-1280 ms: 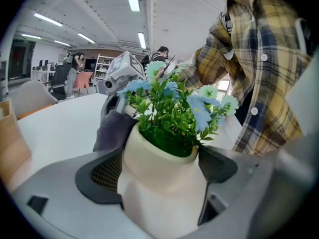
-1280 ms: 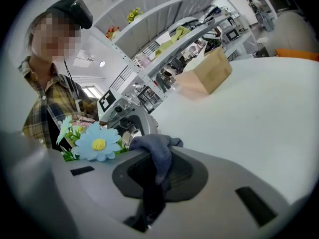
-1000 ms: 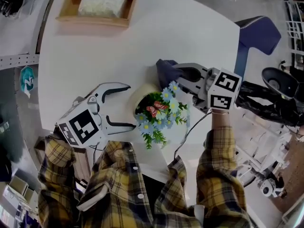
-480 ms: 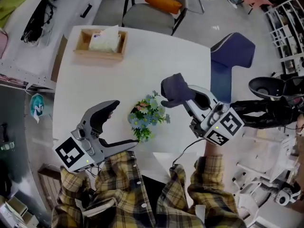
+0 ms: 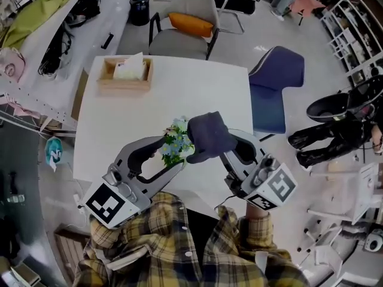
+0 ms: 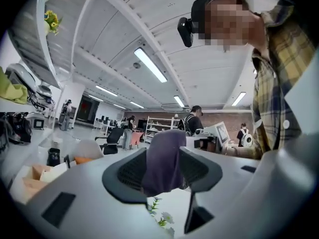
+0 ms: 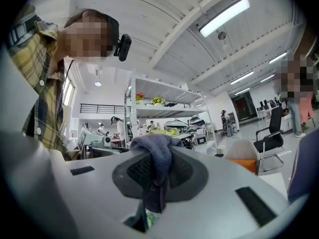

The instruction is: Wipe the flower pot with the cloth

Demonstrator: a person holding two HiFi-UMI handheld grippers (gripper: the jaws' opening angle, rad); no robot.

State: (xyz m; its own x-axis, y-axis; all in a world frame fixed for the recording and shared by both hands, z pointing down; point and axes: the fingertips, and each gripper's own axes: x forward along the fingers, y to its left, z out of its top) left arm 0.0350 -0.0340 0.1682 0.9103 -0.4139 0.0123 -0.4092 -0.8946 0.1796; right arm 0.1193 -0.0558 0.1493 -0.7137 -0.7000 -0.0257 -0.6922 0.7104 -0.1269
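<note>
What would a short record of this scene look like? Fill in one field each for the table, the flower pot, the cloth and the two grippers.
table: white, with a wooden tissue box near its far left corner
flower pot: on the table; from above only its blue and white flowers show
cloth: dark purple, bunched, raised above the table
right gripper: shut on the cloth
left gripper: jaws closing, the cloth showing in the gap between them; no firm grip visible
wiping: not under way
</note>
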